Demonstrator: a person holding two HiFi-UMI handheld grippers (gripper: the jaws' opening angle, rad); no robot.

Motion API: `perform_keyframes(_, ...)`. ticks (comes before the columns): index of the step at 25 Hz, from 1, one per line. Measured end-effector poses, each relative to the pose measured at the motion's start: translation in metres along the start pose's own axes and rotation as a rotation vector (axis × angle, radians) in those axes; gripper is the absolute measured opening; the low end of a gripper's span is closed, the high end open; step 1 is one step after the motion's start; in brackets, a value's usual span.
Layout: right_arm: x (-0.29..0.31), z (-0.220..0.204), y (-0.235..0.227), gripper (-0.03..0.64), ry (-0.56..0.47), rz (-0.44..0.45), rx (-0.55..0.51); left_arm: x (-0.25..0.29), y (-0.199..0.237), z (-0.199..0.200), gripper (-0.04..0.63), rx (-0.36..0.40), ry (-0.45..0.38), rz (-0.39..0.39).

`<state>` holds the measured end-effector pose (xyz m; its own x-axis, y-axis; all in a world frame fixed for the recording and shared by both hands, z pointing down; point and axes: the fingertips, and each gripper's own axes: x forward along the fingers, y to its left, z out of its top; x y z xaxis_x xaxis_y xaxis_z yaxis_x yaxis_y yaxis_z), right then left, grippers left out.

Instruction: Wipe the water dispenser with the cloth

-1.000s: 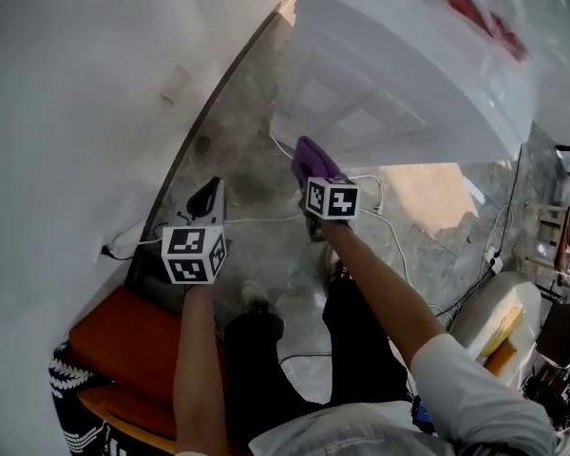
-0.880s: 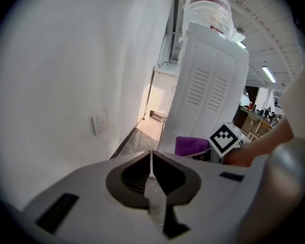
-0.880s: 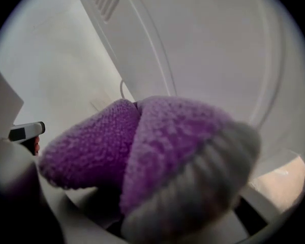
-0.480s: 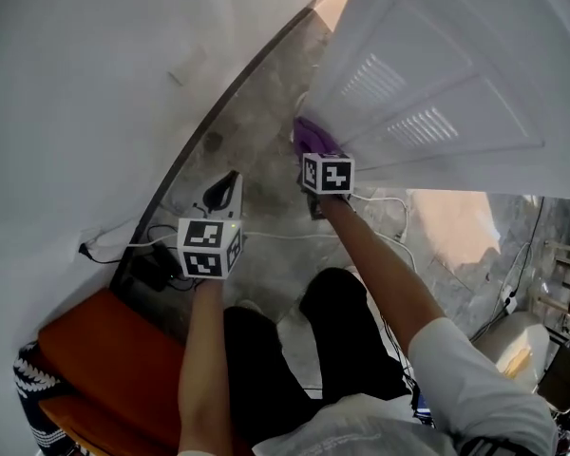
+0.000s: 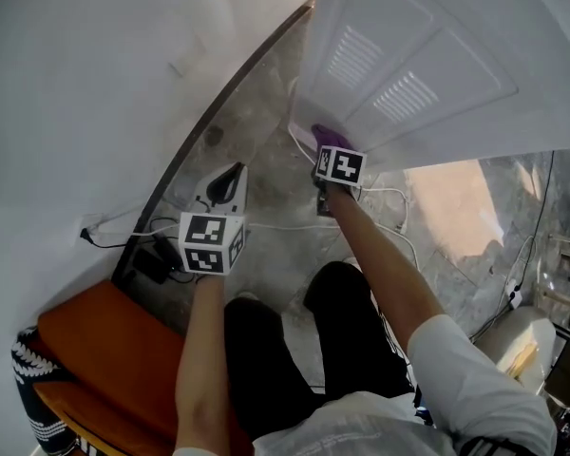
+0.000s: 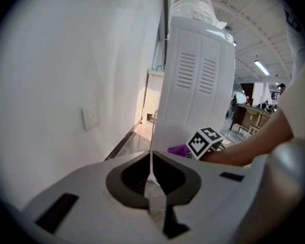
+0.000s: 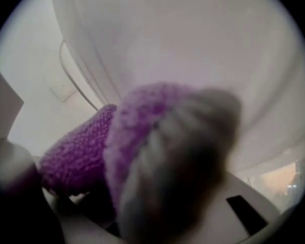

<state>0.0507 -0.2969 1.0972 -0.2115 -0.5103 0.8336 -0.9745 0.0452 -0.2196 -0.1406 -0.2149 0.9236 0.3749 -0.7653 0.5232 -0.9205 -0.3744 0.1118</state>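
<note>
The white water dispenser (image 5: 427,74) fills the upper right of the head view, its vented panel facing me. A purple cloth (image 5: 328,139) is pressed against the panel's lower edge, near the floor. My right gripper (image 5: 331,152) is shut on the cloth, which bulges over its jaws and fills the right gripper view (image 7: 142,136) against the white panel (image 7: 193,44). My left gripper (image 5: 224,188) hangs apart to the left over the floor, shut and holding nothing. The left gripper view shows its jaws (image 6: 151,179) together, with the dispenser (image 6: 195,85) and the cloth (image 6: 177,149) beyond.
A white wall (image 5: 95,84) with a dark baseboard runs along the left and carries a wall plate (image 6: 90,117). White cables (image 5: 275,224) and a black adapter (image 5: 152,264) lie on the marble floor. An orange seat (image 5: 114,350) is at lower left, beside the person's legs (image 5: 266,359).
The head view has swung, so the dispenser's vented panel now fills the upper right. The right gripper has slid the cloth a little along the panel's lower edge. The left gripper has hardly moved.
</note>
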Motion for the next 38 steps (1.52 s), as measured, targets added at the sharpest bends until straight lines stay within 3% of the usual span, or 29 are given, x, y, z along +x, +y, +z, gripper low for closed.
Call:
perform_keyframes(3, -0.028, -0.019, -0.034, 0.066, 0.024, -0.05, 0.064, -0.013, -0.021, 0.019, 0.025, 0.01, -0.019, -0.018)
perform_keyframes(6, -0.06, -0.032, -0.062, 0.066, 0.032, -0.113, 0.042, -0.025, -0.043, 0.033, 0.025, 0.023, -0.027, -0.038)
perform_keyframes(9, -0.096, -0.038, -0.083, 0.066, 0.02, -0.145, 0.058, -0.041, -0.068, 0.046, 0.025, -0.015, -0.054, -0.081)
perform_keyframes(15, -0.196, -0.006, -0.102, 0.066, -0.03, -0.178, -0.084, -0.087, -0.112, 0.083, 0.025, -0.035, -0.04, -0.1)
perform_keyframes(18, -0.26, 0.024, -0.099, 0.066, -0.055, -0.166, -0.131, -0.119, -0.12, 0.122, 0.025, -0.017, -0.035, -0.078)
perform_keyframes(24, -0.388, 0.109, -0.073, 0.066, -0.116, -0.095, -0.216, -0.186, -0.142, 0.245, 0.025, 0.049, -0.084, -0.084)
perform_keyframes(30, -0.497, 0.194, -0.049, 0.066, -0.21, -0.033, -0.163, -0.244, -0.16, 0.347, 0.025, 0.104, -0.14, -0.088)
perform_keyframes(35, -0.589, 0.258, -0.028, 0.066, -0.337, 0.026, -0.105, -0.29, -0.169, 0.408, 0.025, 0.101, -0.202, -0.087)
perform_keyframes(38, -0.639, 0.284, -0.006, 0.066, -0.382, 0.081, -0.123, -0.318, -0.174, 0.44, 0.025, 0.128, -0.23, -0.097)
